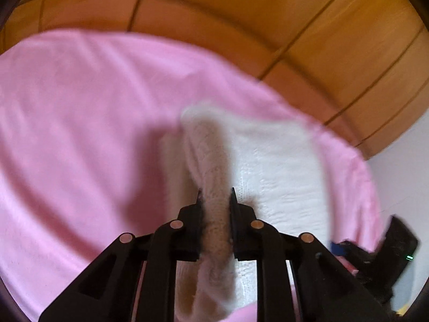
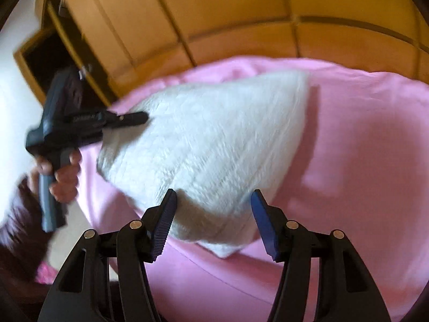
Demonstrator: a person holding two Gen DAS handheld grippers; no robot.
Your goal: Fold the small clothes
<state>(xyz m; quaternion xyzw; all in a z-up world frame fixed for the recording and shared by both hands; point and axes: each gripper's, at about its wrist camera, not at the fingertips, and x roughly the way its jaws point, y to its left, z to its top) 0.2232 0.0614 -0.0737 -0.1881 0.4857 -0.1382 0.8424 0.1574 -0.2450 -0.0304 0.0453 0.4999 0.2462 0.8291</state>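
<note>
A small white knitted garment lies partly lifted over a pink bed sheet. My left gripper is shut on a bunched fold of the white garment, which runs between its fingers. In the right wrist view the left gripper grips the garment's far left edge and holds it up. My right gripper is open, its blue pads on either side of the garment's near corner, not closed on it.
A wooden wardrobe stands behind the bed, with an open dark compartment at the left. The pink sheet covers the bed all around. A white wall shows at the right.
</note>
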